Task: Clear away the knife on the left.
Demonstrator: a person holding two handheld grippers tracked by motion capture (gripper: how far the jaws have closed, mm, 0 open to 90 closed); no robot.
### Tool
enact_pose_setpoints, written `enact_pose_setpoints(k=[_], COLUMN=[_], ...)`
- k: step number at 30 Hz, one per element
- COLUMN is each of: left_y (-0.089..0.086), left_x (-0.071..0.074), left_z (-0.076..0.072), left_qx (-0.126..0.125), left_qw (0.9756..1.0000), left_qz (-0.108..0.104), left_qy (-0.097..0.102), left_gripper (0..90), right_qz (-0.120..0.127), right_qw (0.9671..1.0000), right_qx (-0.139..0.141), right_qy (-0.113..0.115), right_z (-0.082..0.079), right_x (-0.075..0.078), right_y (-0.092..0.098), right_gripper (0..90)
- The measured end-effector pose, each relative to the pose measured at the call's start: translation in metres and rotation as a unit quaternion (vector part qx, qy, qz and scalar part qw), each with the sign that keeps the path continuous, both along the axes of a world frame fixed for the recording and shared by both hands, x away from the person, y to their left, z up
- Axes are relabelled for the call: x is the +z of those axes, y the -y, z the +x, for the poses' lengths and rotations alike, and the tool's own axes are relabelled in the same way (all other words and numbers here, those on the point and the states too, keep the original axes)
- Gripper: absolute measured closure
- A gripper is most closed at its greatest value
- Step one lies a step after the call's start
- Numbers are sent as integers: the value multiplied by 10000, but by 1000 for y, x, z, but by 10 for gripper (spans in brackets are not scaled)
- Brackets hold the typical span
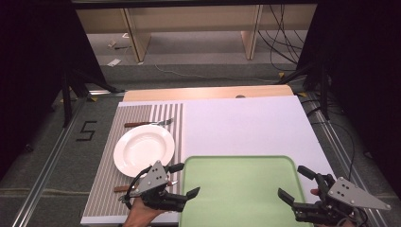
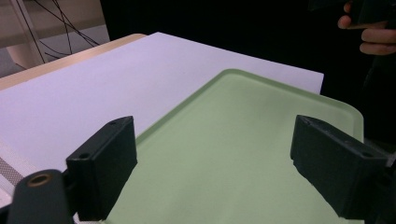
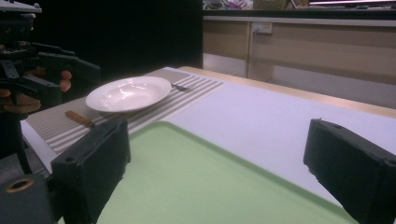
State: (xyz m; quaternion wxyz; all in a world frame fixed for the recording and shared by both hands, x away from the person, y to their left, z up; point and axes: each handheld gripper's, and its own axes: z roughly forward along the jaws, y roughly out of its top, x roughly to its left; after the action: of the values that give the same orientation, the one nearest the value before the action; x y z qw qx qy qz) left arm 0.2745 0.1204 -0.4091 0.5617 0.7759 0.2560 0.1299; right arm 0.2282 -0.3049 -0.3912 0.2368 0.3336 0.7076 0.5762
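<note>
A pale green tray [image 1: 241, 163] lies bare at the near middle of the white table top [image 1: 246, 123]. My left gripper [image 1: 186, 179] hovers open over the tray's left edge, with the tray's rim [image 2: 224, 73] beyond its jaws. My right gripper [image 1: 293, 183] is open over the tray's right edge, nothing between its jaws, and looks across the tray [image 3: 187, 177]. A white deep plate [image 1: 144, 149] sits on a striped placemat [image 1: 106, 179] at the left. A fork [image 1: 149, 123] lies beyond the plate. A wooden-handled knife [image 1: 120, 188] lies on its near side, partly hidden by my left gripper.
The plate [image 3: 128, 93], knife handle [image 3: 79, 118] and fork [image 3: 180, 87] show past the tray in the right gripper view, with the left hand's gripper [image 3: 46, 70] at far left. Dark floor surrounds the table, and wooden furniture legs and cables stand behind.
</note>
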Motion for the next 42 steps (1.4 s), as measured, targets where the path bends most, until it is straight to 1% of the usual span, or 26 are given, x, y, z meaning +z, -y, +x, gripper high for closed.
enact_pose_setpoints(k=[4,6,10,12,13,14,17,20,21,22,23,25,26,27,30,31,33,34,35,36,37,38,39,40,41,42], left_y=[-2,-5,-5,-3,-3,-2,-1,-3,-3,-4,-4,-6,-7,-7,-12,-12,-15,-18,-18,-20,-20,-22,-22,-24,-24,-26], left_x=[2,3,3,1,1,0,-1,-1,-1,-2,-2,-4,-6,-6,-5,-5,-6,-8,-8,-10,-10,-12,-12,-14,-14,-16], left_z=[2,5,6,7,7,8,8,12,12,13,13,15,16,16,17,17,18,19,19,20,20,20,20,20,20,21], left_qx=[21,-24,-21,-41,-41,-72,-54,51,51,87,87,38,-1,-1,129,129,151,218,218,223,223,198,198,176,176,187], left_qw=[10000,9995,9987,9972,9972,9957,9941,9886,9886,9855,9855,9825,9785,9785,9727,9727,9675,9632,9632,9583,9583,9542,9542,9490,9490,9451], left_qz=[36,214,374,637,637,836,1008,1394,1394,1565,1565,1720,1913,1913,2213,2213,2410,2564,2564,2715,2715,2834,2834,2976,2976,3068], left_qy=[-83,-234,-335,-388,-388,-386,-385,-574,-574,-644,-644,-713,-775,-775,-689,-689,-751,-775,-775,-863,-863,-938,-938,-1024,-1024,-1110], left_gripper=[141,142,148,148,148,148,150,154,154,154,154,154,154,154,163,166,166,168,171,171,171,171,171,171,171,171], right_qz=[-3,-4,-9,-13,-13,-11,-2,-12,-12,-15,-15,-14,-15,-15,-8,-8,-37,-20,-20,-29,-29,-20,-20,-13,-13,-15], right_qw=[10000,10000,10000,10000,10000,10000,10000,10000,10000,10000,10000,10000,10000,10000,10000,10000,10000,10000,10000,10000,10000,10000,10000,10000,10000,10000], right_qx=[5,5,-6,5,5,11,10,21,21,28,28,26,29,29,25,25,31,32,32,36,36,42,42,48,48,52], right_qy=[2,5,-4,-8,-8,-7,-19,-29,-29,-29,-29,-37,-40,-40,-35,-35,-62,-56,-56,-59,-59,-67,-67,-62,-62,-66], right_z=[0,0,0,0,0,0,0,0,0,0,0,0,0,0,0,0,0,0,0,0,0,0,0,0,0,0], right_x=[0,0,0,0,0,0,0,0,0,0,0,0,0,0,-1,-1,-1,-1,-1,-1,-1,-1,-1,-1,-1,-1], right_y=[0,0,0,0,0,0,0,0,0,0,0,0,0,0,0,0,0,0,0,0,0,0,0,0,0,0], right_gripper=[83,83,83,83,83,83,83,83,83,83,83,83,83,83,83,83,83,83,83,83,83,83,83,83,83,83])
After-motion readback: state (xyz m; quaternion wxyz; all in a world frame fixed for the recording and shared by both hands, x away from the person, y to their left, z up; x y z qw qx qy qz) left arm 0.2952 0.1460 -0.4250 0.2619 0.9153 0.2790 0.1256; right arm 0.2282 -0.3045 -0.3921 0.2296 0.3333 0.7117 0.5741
